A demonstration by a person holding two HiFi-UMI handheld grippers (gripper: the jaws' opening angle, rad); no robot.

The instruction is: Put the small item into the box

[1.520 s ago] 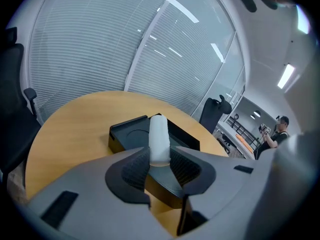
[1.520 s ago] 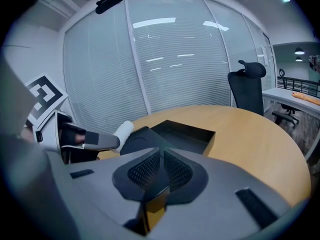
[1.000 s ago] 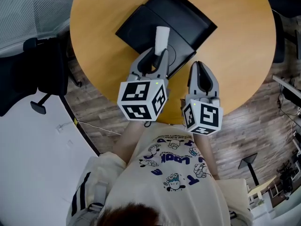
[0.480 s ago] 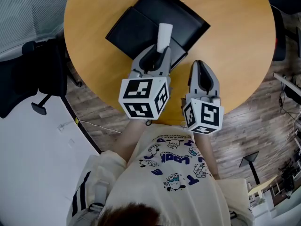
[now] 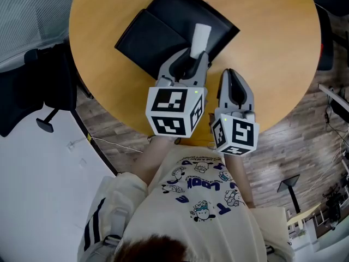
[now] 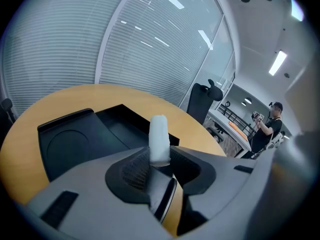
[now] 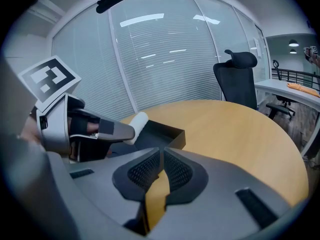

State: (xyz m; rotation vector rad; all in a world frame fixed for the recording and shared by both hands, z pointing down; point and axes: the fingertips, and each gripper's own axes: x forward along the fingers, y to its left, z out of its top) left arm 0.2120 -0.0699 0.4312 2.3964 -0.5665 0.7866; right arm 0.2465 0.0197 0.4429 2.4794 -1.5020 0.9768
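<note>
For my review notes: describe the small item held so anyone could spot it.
On the round wooden table lies an open black box. The left gripper hangs over it, shut on a short white cylinder, the only pale thing against the box.

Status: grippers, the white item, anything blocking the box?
Left gripper shut on white cylinder; right gripper shut, empty. Cylinder over black box, not yet released. Nothing blocking the box.

Right of the black box (image 5: 155, 34) the round table (image 5: 272, 59) lies bare and open; the box's raised walls block low passage at the far left
</note>
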